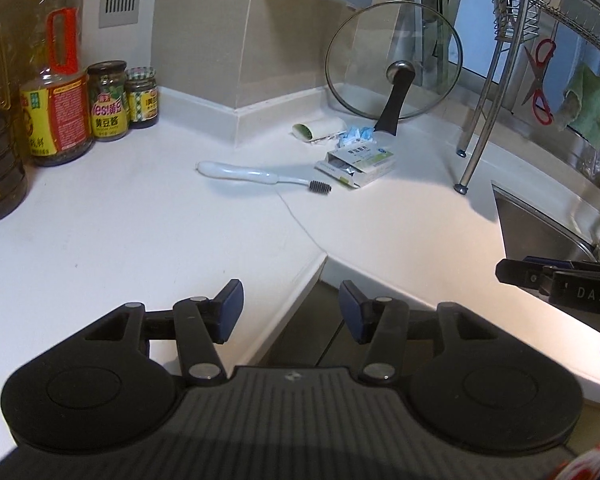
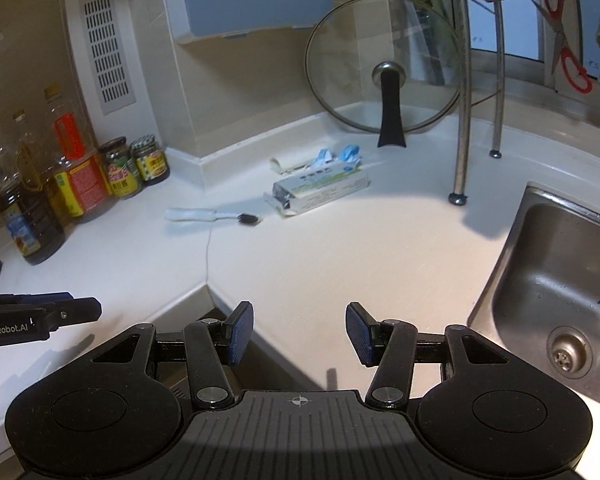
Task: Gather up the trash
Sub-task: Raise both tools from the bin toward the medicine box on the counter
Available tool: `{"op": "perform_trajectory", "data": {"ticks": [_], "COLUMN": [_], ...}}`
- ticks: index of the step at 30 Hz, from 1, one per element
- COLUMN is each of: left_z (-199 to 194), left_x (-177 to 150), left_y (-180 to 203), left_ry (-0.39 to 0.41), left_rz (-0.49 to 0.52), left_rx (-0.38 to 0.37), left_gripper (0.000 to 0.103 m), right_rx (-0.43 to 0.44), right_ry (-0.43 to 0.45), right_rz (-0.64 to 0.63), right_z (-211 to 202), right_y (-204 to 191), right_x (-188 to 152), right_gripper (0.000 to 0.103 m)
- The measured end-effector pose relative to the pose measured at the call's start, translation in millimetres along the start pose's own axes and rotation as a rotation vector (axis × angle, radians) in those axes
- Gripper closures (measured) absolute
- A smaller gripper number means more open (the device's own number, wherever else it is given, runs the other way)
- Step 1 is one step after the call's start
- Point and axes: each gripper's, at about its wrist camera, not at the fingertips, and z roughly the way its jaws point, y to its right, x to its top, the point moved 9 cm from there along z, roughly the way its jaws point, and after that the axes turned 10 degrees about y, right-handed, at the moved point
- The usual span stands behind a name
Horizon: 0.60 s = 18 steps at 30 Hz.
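While well beyond both fingers [image 1: 231, 311]: medicine box [image 1: 360, 163]; wrappers [image 1: 354, 136]

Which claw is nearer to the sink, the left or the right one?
Right. The right claw hangs open over the counter edge just beside the sink. The left claw, also open, sits further along the counter corner, with the right claw between it and the sink.

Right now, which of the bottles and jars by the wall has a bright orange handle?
The tall clear bottle with the yellow and red label, right beside the two small jars. The others have no orange handle.
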Motion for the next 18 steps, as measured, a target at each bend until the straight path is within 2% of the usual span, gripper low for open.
{"op": "perform_trajectory", "data": {"ticks": [7, 9, 12, 18], "left_z": [30.9, 45.2, 67.3, 124.1], "left_x": [26.4, 34.9, 50.8, 82.2], "left_y": [6.0, 8.0, 12.9, 28.0], "left_ry": [0.026, 0.027, 0.034, 0.038], "left_rz": [-0.016, -0.023, -0.020, 0.026], "left_rx": [-0.003, -0.008, -0.002, -0.050], "left_gripper": [0.051, 0.048, 0.038, 0.014], "right_rx": [0.000, 0.009, 0.023, 0.053], "right_ry": [0.016, 0.020, 0.025, 0.032], "right_rz": [-0.002, -0.006, -0.016, -0.026], "right_z": [32.8, 47.3, 73.0, 123.2], "right_y": [21.9, 29.4, 43.6, 71.1], "right_x": [25.1, 35.0, 51.7, 80.5], "right_gripper": [0.051, 0.046, 0.039, 0.036]}}
